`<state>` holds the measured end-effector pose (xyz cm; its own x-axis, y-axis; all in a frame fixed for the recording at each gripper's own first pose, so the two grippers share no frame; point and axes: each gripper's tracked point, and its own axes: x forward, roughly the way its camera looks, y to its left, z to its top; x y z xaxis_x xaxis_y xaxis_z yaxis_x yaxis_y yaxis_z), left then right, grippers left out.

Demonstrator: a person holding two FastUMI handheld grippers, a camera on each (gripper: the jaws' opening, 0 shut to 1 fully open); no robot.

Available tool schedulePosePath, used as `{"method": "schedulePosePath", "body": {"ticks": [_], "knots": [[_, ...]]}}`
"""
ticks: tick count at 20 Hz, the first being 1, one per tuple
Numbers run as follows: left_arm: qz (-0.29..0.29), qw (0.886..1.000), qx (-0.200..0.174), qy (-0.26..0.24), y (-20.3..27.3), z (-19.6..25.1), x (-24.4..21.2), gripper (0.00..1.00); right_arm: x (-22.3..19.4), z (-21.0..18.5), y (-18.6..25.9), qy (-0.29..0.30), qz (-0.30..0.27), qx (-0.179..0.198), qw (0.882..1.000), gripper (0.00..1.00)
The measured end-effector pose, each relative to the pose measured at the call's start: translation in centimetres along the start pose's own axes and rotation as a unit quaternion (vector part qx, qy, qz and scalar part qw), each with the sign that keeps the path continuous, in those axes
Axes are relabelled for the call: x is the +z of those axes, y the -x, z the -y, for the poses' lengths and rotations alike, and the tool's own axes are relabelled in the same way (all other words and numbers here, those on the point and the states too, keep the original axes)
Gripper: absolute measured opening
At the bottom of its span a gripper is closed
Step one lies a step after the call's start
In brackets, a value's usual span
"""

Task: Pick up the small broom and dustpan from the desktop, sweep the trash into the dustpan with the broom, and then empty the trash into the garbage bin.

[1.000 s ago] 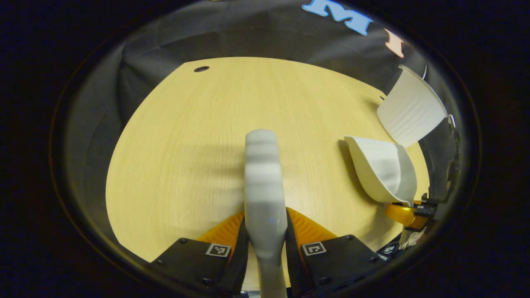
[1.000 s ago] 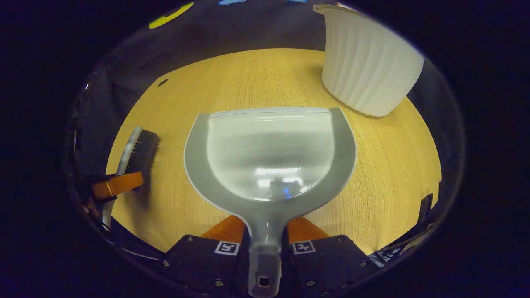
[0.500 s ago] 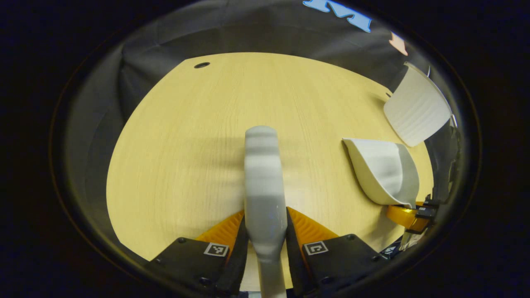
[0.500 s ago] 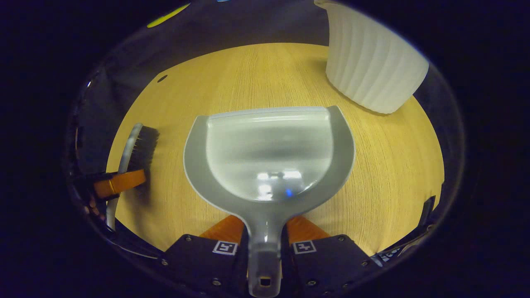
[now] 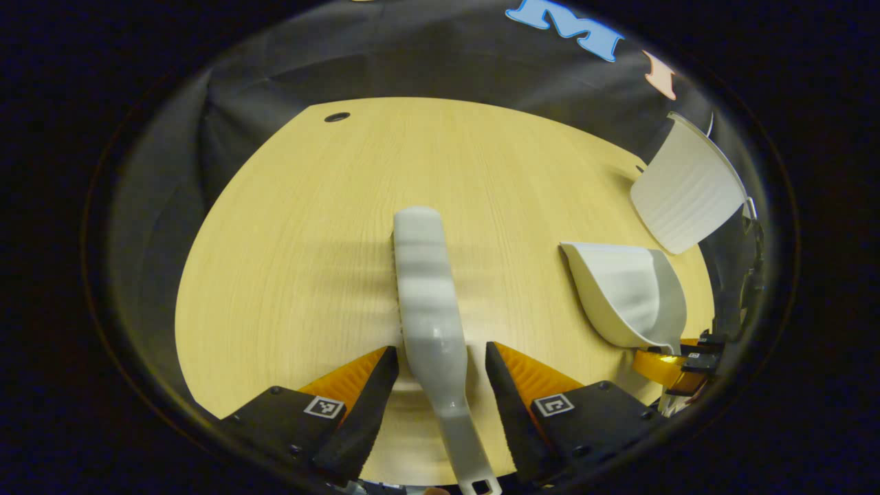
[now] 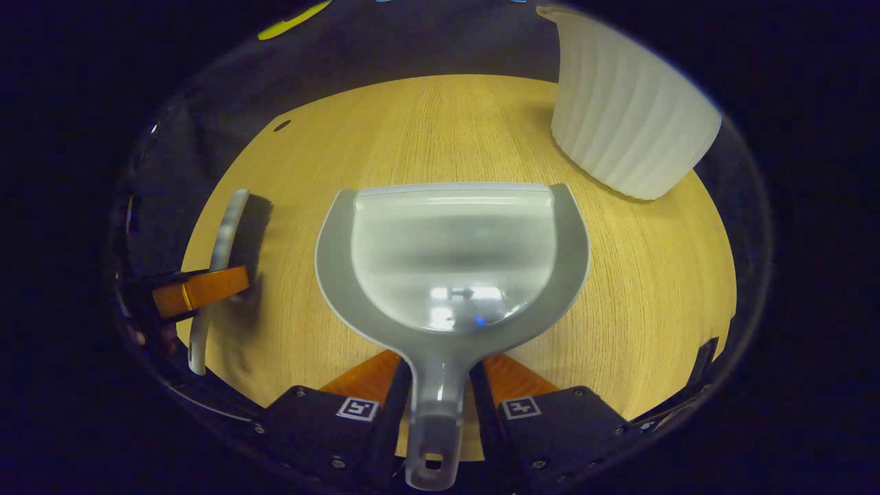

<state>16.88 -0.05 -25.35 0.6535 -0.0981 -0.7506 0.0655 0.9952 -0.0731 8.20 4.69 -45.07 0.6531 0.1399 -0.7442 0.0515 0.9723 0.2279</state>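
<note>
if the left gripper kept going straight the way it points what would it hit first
Probably the broom: it lies on the desk between the open fingers of the left gripper, pointing ahead. Past it, only bare desk, though depth is unclear.

I see a pale yellow wood-grain desk (image 5: 309, 227), a light grey broom (image 5: 423, 275) with dark bristles, a grey dustpan (image 6: 450, 261) with a glossy, lighter inside, and a white ribbed bin (image 6: 629, 124).
</note>
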Motion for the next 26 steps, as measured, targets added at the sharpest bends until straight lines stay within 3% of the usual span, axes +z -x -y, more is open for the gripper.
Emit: {"method": "schedulePosePath", "body": {"ticks": [1, 2, 6, 8, 11, 13, 18, 23, 26], "knots": [[0.011, 1.0, 0.002, -0.004, 0.3, 0.2, 0.2, 0.88, 0.1, 0.0, 0.1, 0.0, 0.003, 0.002, 1.0, 0.55], [0.023, 1.0, 0.005, -0.007, 0.6, 0.2, 0.6, 0.97, 0.3, 0.2, 0.4, 0.001, 0.007, -0.001, 1.0, 0.71], [0.088, 0.996, -0.003, -0.002, 2.5, 1.2, 2.9, 0.97, 1.1, 1.1, 1.9, 0.003, 0.032, -0.005, 0.999, 0.98], [0.132, 0.991, -0.001, 0.006, 4.1, 1.5, 4.6, 0.96, 1.5, 1.3, 2.7, 0.01, 0.049, -0.005, 0.999, 0.98], [0.216, 0.976, 0.011, 0.024, 7.2, 1.4, 7.0, 0.96, 4.4, 2.5, 4.8, 0.039, 0.127, -0.028, 0.991, 0.98], [0.265, 0.963, 0.022, 0.033, 9.0, 1.6, 8.3, 0.96, 6.6, 3.7, 6.9, 0.06, 0.192, -0.042, 0.979, 0.98], [0.338, 0.94, 0.038, 0.037, 13.3, 2.8, 9.9, 0.96, 10.3, 4.3, 10.3, 0.073, 0.328, -0.025, 0.941, 0.98], [0.398, 0.916, 0.04, 0.02, 17.2, 5.0, 12.2, 0.96, 11.1, 3.9, 10.0, 0.08, 0.394, -0.026, 0.915, 0.97], [0.444, 0.895, 0.033, 0.004, 20.0, 5.9, 14.3, 0.96, 11.5, 3.9, 10.7, 0.069, 0.427, -0.034, 0.901, 0.98]]}}
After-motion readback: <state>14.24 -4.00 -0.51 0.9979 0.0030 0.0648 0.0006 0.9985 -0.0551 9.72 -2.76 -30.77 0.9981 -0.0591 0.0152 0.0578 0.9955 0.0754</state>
